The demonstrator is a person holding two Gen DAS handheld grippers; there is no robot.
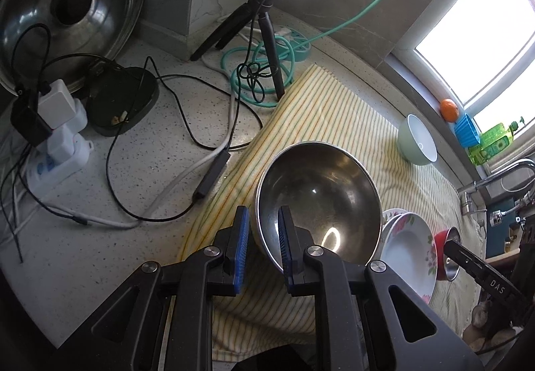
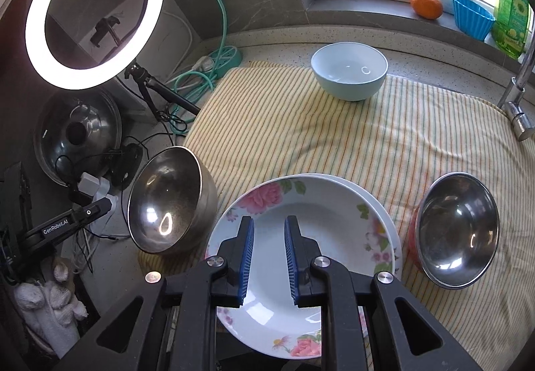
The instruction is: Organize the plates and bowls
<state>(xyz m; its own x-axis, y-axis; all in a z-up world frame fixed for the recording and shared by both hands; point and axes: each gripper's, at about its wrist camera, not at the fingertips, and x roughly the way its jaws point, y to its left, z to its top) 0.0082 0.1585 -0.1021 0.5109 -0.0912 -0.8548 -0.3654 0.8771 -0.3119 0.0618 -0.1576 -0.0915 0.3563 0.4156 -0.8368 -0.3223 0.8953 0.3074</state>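
The left claw grips the tilted steel bowl's near rim. The right claw hangs slightly open and empty over the flowered plate.

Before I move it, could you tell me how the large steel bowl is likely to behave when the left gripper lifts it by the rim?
The large steel bowl looks thin-walled, so probably light for its size. Its polished, reflective surface may be slippery between the left gripper pads. It already sits tilted on the soft striped towel, and its rounded underside suggests it could rock or swing once lifted.
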